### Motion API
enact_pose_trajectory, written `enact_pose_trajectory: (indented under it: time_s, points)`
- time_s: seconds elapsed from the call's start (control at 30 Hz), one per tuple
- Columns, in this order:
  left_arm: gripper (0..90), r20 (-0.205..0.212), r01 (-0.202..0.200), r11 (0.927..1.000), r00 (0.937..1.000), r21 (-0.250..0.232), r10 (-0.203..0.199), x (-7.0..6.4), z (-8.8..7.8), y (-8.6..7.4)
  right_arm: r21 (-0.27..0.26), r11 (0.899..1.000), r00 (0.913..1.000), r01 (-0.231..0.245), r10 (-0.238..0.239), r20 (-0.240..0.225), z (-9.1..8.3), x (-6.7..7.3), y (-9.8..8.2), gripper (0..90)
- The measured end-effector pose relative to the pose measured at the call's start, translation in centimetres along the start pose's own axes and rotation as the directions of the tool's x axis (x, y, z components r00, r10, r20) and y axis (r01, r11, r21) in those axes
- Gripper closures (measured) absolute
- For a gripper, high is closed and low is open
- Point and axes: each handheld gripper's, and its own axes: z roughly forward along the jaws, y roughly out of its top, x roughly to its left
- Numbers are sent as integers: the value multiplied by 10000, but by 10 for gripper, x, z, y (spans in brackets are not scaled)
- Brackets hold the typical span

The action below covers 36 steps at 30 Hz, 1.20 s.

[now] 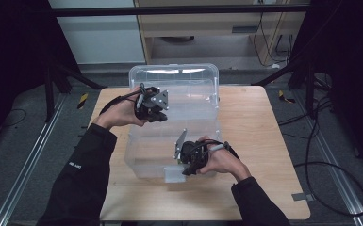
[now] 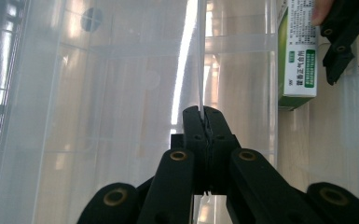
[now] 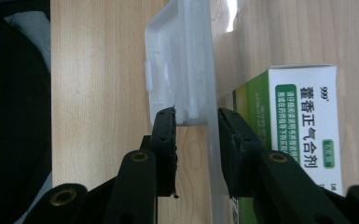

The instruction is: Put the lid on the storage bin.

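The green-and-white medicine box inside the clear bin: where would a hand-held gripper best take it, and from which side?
Grip the medicine box across its two broad flat faces near the top, coming straight down through the open top of the clear bin. It seems to stand just inside the bin's front wall, which blocks a sideways approach.

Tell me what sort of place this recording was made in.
Probably a lab or a recording rig, not a home: a small wooden table stands alone on grey carpet, loose cables trail over the floor, and dark stands flank it. A clear box sits on the table.
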Motion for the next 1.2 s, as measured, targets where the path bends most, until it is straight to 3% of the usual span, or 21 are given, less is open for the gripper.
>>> enact_pose_trajectory:
  time_s: [1.0,1.2]
  points:
    - [888,17,-334,9986,9994,409,334,-46,-1,2,-272,9995,9995,146,-139,280,0,4,-3,685]
    - [879,-169,-324,9987,9993,395,331,-52,0,1,-427,9991,9989,-2,21,462,-1,7,-5,678]
